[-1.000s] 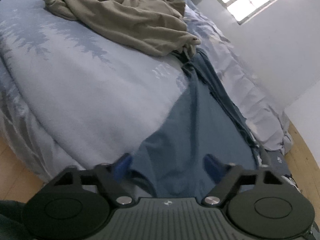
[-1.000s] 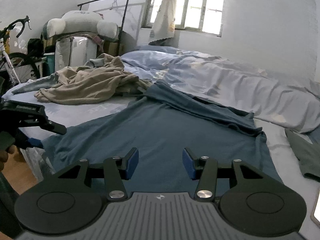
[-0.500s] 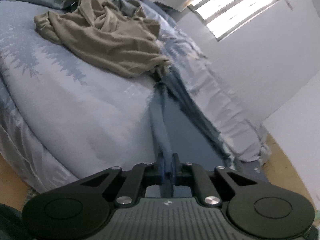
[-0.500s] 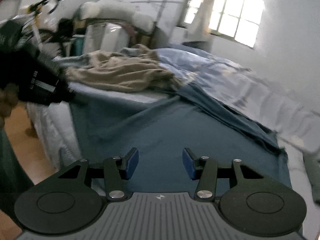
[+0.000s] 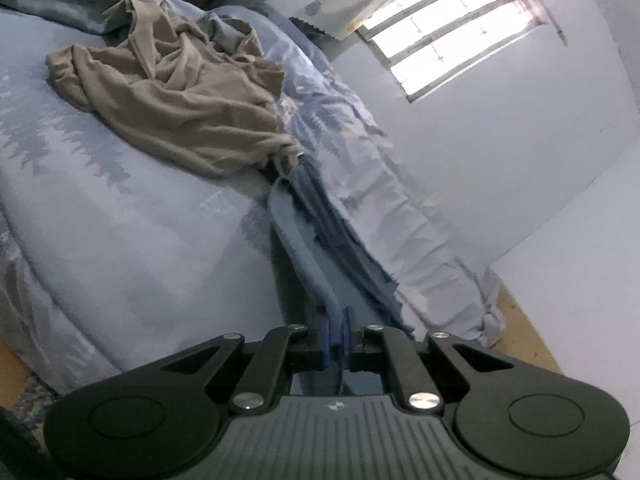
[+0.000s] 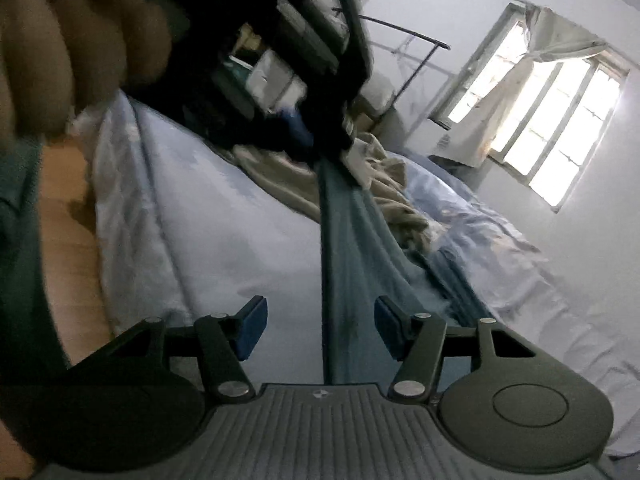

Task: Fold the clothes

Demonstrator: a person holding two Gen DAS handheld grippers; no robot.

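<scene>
The left gripper (image 5: 337, 334) is clamped on a bunched edge of the soft blue garment (image 5: 320, 240), lifting it taut off the pale bedspread (image 5: 120, 220), while the right gripper (image 6: 320, 330) hangs wide open with the stretched cloth edge between its 2 fingers, a crumpled beige garment (image 5: 180, 112) lying beyond.

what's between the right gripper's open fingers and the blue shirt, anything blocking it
Nothing visible blocks it. The right gripper is open, and the raised edge of the blue shirt runs straight into the gap between its fingers. The left gripper already pinches the same shirt farther along. The beige garment lies beyond, out of the way.
</scene>
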